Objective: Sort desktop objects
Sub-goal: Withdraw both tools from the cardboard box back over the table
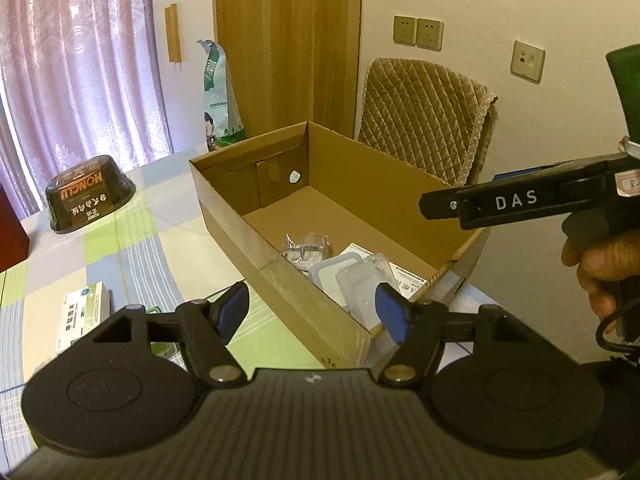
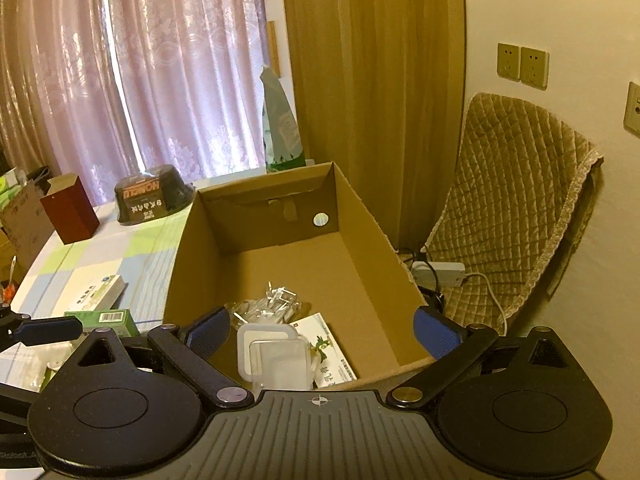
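Both my grippers hang open and empty over the cardboard box (image 2: pixel 280 248) on the checked tablecloth (image 1: pixel 132 248): the left gripper (image 1: pixel 314 312) at its near wall, the right gripper (image 2: pixel 322 332) above its near end. Inside lie a clear plastic container (image 2: pixel 276 360), a crinkled clear bag (image 2: pixel 276 300) and a printed leaflet (image 2: pixel 332 344). A white medicine box (image 1: pixel 82 312) waits on the cloth left of the box.

Pink patterned curtains (image 2: pixel 132 80) hang at the window behind the surface; a wooden panel (image 1: pixel 286 40) stands to their right against the cream wall. Chair with quilted tan cover (image 2: pixel 516 208) sits beside the wall, with a white power strip (image 2: pixel 438 272) and cables on the floor at its foot. Two wall sockets (image 1: pixel 418 32) above the chair, a third plate (image 1: pixel 529 60) further right.
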A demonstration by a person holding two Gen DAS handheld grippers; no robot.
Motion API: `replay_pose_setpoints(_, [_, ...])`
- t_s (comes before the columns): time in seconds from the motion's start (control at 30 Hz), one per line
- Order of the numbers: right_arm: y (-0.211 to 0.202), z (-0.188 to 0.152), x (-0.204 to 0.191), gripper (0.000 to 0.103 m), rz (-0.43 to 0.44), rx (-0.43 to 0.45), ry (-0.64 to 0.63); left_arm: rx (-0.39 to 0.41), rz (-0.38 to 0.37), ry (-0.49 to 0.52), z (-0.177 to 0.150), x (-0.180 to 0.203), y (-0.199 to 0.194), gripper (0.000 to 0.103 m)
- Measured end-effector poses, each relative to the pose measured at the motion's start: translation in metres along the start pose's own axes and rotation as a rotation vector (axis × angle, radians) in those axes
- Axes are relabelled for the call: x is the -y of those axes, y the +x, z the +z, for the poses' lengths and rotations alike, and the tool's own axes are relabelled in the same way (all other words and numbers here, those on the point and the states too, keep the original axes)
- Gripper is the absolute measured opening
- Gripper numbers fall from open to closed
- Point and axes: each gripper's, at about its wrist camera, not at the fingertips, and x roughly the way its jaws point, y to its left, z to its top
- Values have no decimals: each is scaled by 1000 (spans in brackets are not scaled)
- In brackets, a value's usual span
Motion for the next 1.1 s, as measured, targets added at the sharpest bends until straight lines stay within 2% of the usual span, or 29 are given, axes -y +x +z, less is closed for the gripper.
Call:
replay_pose_setpoints(0.27, [-21, -2, -6, 100, 7, 9, 3, 12, 10, -24, -2, 2, -21, 71])
replay_pose_setpoints(0.5, [-40, -5, -18, 100, 38, 17, 11, 22, 40, -45, -16, -5, -45, 85])
replay_pose_setpoints(0.8, [-49, -11, -68, 100, 136, 13, -27, -6, 153, -118, -59, -49, -80, 102])
replay_pose_setpoints(1.1, [-37, -16, -135, 100, 233, -23, -106, -55, 286, -183, -103, -108, -106, 102])
